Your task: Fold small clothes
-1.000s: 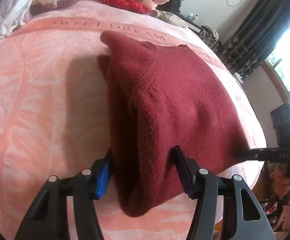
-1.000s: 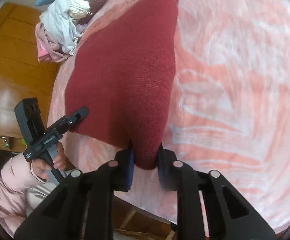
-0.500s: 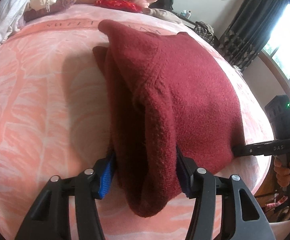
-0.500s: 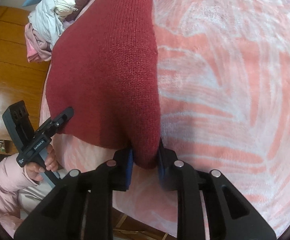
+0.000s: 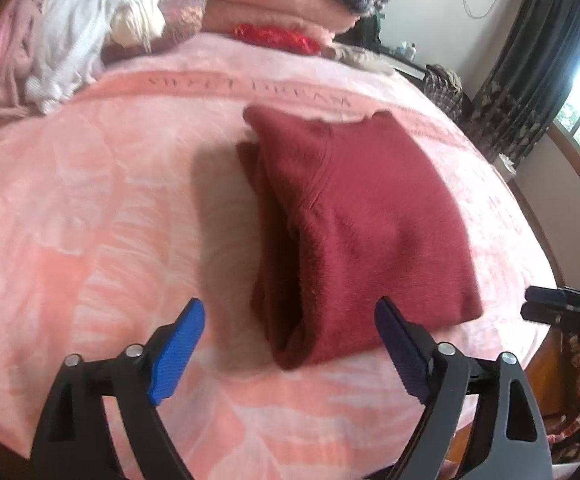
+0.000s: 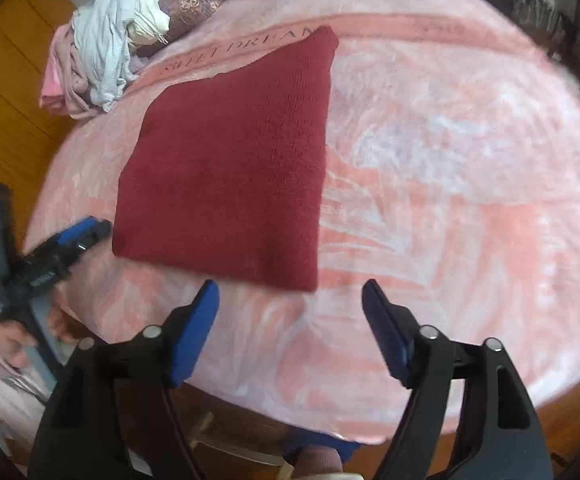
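A dark red knitted garment (image 5: 361, 232) lies folded into a rough rectangle on the pink blanket (image 5: 90, 200); it also shows in the right wrist view (image 6: 234, 184). My left gripper (image 5: 290, 320) is open and empty, its blue pads either side of the garment's near corner, just short of it. My right gripper (image 6: 290, 300) is open and empty, a little back from the garment's near edge. The left gripper also shows at the left of the right wrist view (image 6: 90, 228), beside the garment's corner.
A pile of loose white and pink clothes (image 5: 62, 40) lies at the blanket's far left. Folded pink bedding (image 5: 274, 4) and a red item (image 5: 278, 36) sit at the far edge. Wooden floor (image 6: 6, 92) and dark curtains (image 5: 529, 80) surround the bed.
Both grippers have opened and let go of the red garment, then pulled back from it. The garment now lies flat and folded on the blanket.
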A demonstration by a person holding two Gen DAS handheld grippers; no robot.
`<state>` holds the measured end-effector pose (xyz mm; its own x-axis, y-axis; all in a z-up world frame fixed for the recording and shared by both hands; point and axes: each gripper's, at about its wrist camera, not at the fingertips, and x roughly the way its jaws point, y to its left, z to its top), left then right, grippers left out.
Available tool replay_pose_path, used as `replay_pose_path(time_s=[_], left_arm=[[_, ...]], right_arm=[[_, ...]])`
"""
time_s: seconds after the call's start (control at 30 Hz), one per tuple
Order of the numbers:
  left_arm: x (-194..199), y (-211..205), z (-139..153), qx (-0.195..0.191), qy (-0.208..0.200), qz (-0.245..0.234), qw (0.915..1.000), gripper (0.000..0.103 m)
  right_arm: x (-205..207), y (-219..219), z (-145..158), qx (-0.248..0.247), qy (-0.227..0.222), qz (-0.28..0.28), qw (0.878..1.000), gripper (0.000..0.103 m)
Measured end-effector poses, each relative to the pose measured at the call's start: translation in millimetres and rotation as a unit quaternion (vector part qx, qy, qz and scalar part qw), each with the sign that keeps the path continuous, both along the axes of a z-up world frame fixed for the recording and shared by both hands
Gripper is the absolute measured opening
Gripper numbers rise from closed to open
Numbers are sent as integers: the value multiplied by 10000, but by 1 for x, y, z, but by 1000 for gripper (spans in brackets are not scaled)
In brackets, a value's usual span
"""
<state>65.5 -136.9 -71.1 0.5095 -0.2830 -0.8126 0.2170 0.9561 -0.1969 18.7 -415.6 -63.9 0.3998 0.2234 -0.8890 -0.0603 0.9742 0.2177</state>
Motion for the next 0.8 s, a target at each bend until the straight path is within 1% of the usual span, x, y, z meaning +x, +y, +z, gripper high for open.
replay_pose_path(time_s=[0.03,0.07,0.1,0.17,0.23,0.3,0.33,0.5,0.6,0.73,0.8], left_arm=[[-8,1,9,40,-79,14,10000,91],[-11,0,14,122,-95,27,9999,96],[-18,0,20,238,-87,14,9997,99],[-26,0,27,245,-67,6,9997,99],[-36,1,32,308,-13,62,9995,99],[-45,3,38,284,5,121,9995,99],[-48,3,40,336,-9,144,9993,99],[-73,0,54,586,-278,146,9978,99],[-84,0,60,579,-359,78,9976,99],[-94,3,66,626,-450,111,9970,99],[-99,4,69,627,-510,118,9967,99]], right_arm=[[-9,3,5,-122,-78,25,9999,78],[-16,4,8,-205,-109,34,9997,81],[-21,6,11,-266,-137,40,9995,81],[-31,11,17,-343,-200,31,9992,83],[-39,14,20,-543,-216,-73,9983,84],[-46,15,24,-478,-240,-111,9985,86],[-51,15,27,-417,-238,-159,9987,87],[-66,23,41,-327,-384,-333,9982,90],[-76,28,50,-223,-521,-355,9978,90],[-85,37,54,-20,-553,-328,9979,90],[-90,43,56,-4,-583,-306,9978,90]])
